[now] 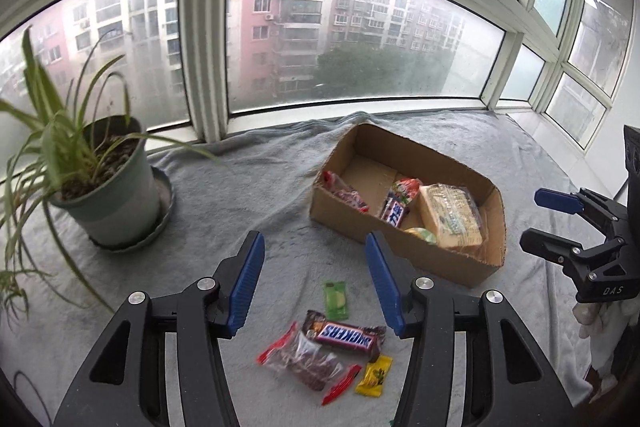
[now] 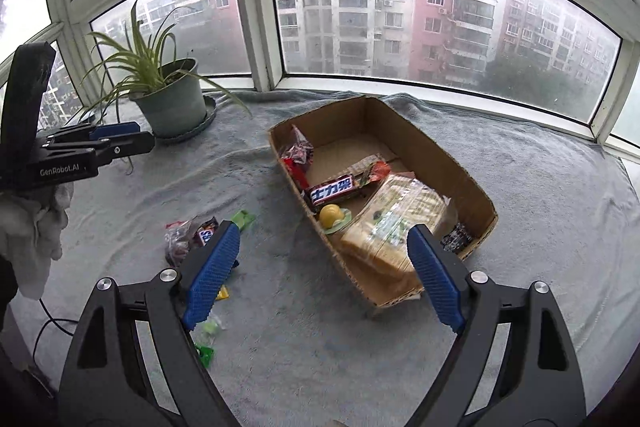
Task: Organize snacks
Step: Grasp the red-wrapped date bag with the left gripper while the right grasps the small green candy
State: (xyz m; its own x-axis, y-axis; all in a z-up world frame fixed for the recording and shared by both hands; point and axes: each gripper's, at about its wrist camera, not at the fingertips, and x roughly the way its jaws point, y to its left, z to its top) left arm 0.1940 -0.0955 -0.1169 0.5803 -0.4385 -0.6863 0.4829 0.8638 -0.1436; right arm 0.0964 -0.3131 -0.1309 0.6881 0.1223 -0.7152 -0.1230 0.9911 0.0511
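A cardboard box stands on the grey cloth. It holds a wrapped bread pack, a Snickers bar, a yellow jelly cup and a red packet. Loose on the cloth lie another Snickers bar, a green candy, a clear red-ended pack and a yellow candy. My left gripper hovers open above these loose snacks, holding nothing. My right gripper stands wide open over the box's near end, empty.
A potted plant on a saucer stands at the back left by the window. Further small green candies lie near the right gripper's left finger. A black cable runs along the left edge. Both hands wear white gloves.
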